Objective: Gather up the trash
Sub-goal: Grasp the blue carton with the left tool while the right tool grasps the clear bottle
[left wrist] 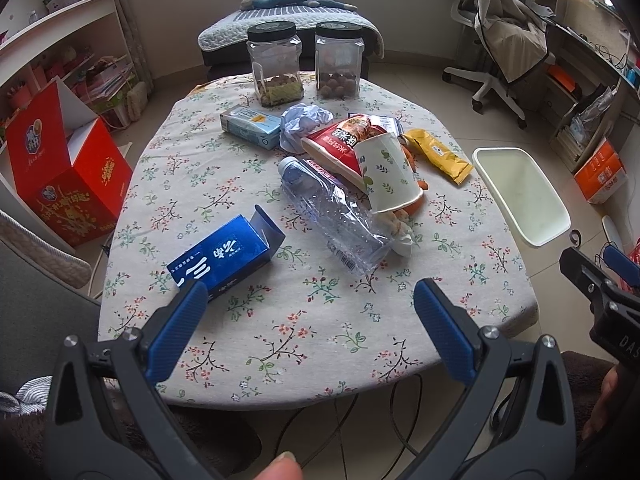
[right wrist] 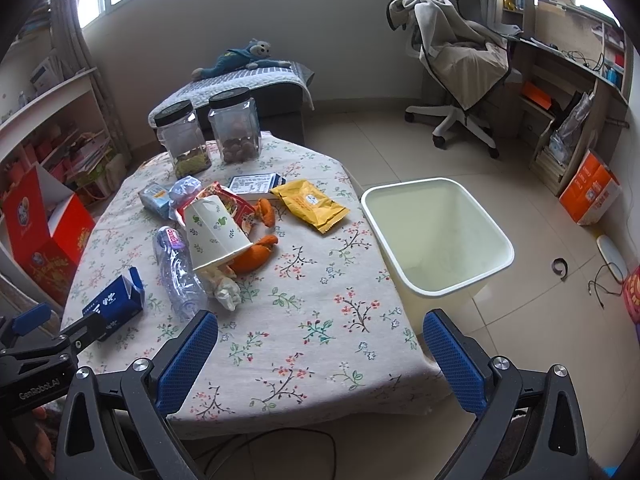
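Both grippers hang over the near edge of the table (left wrist: 320, 340) with jaws spread wide, holding nothing — the left gripper (left wrist: 310, 300) and the right gripper (right wrist: 320, 332). The trash lies in a heap mid-table: a crushed bottle (left wrist: 328, 208), paper cup (left wrist: 386, 172), blue carton (left wrist: 226, 254), yellow packet (left wrist: 438, 154) and orange peel (right wrist: 256, 256). The bin (right wrist: 436, 236) stands on the floor just beside the table's right edge.

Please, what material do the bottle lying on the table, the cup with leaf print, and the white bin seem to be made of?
The bottle looks like thin clear plastic: it is see-through, creased and crushed. The cup seems to be paper with a matte printed surface and a rolled rim, though a coating cannot be judged. The bin appears to be smooth moulded plastic, cream-white, with a slight sheen.
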